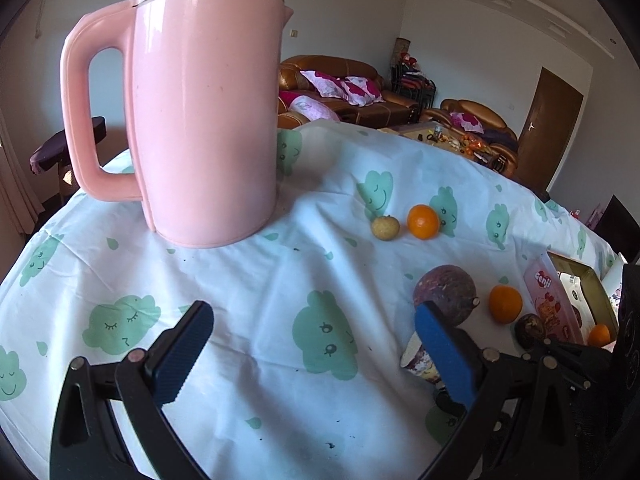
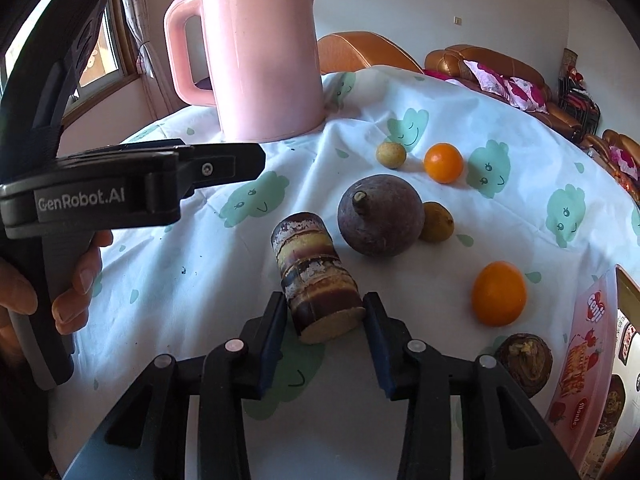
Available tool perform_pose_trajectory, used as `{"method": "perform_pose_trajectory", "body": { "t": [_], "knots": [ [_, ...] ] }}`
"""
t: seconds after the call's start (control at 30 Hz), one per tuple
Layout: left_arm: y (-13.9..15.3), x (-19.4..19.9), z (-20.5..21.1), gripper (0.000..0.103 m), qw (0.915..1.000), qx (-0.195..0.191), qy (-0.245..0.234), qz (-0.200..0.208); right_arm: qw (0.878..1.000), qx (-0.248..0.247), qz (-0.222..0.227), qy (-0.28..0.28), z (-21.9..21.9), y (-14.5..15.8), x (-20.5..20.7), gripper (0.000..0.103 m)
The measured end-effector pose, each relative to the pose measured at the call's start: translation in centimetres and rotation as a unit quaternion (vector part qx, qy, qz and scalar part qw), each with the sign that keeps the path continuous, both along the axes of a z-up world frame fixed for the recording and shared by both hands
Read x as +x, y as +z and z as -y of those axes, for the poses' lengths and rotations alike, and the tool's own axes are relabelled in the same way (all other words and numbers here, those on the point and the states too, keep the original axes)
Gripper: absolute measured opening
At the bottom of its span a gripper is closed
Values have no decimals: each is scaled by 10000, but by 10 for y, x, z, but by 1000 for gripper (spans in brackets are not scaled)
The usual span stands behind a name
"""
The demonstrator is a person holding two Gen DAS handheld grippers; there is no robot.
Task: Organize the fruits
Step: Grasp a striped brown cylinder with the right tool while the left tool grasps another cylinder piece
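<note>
My right gripper (image 2: pixel 324 307) is shut on the near end of a short striped sugarcane piece (image 2: pixel 314 276) that lies on the cloud-print tablecloth (image 2: pixel 520 168). Just beyond it sit a big dark purple round fruit (image 2: pixel 380 220) and a small brownish fruit (image 2: pixel 438 222). Two oranges (image 2: pixel 443 162) (image 2: pixel 498 294), a small yellowish fruit (image 2: pixel 391 155) and a wrinkled dark fruit (image 2: pixel 524 364) lie around them. My left gripper (image 1: pixel 314 316) hovers open over bare cloth, left of the purple fruit (image 1: pixel 444 292), with nothing between its fingers.
A tall pink kettle (image 1: pixel 200 120) stands at the back left of the table. A gold tin box (image 1: pixel 580 280) with an orange (image 1: pixel 599 335) inside and a pink snack packet (image 1: pixel 548 304) lie at the right edge. Sofas stand beyond the table.
</note>
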State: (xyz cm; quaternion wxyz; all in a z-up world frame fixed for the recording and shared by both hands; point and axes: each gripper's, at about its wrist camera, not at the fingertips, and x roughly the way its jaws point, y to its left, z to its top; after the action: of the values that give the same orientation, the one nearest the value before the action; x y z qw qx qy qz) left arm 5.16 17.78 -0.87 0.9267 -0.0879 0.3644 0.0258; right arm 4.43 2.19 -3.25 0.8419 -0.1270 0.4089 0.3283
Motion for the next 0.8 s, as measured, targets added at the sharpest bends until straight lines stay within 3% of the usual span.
{"method": "perform_pose_trajectory", "body": {
  "t": [0.2,0.33,0.43,0.6,0.63,0.7,0.73,0.8],
  "knots": [
    [1,-3,5,103,9990,-249,-360,91,9992,332,66,-202,33,11,-20,41],
    [0,-3,27,101,9944,-277,-1015,37,9955,743,190,-559,69,26,-28,41],
    [-6,-3,49,95,9887,-52,-1496,-82,9925,851,314,-815,90,32,-28,41],
    [-23,12,76,75,9837,494,-1672,-444,9881,1013,288,-1123,111,35,-21,41],
    [-28,15,77,73,9833,527,-1663,-514,9873,1045,304,-1160,113,36,-21,41],
    [-35,23,81,57,9818,588,-1651,-730,9860,1090,365,-1207,118,40,-22,41],
    [-34,21,81,57,9824,587,-1637,-675,9856,1107,391,-1215,119,41,-23,41],
    [-33,20,78,41,9833,476,-1642,-625,9850,1125,430,-1232,120,43,-23,41]
  ]
}}
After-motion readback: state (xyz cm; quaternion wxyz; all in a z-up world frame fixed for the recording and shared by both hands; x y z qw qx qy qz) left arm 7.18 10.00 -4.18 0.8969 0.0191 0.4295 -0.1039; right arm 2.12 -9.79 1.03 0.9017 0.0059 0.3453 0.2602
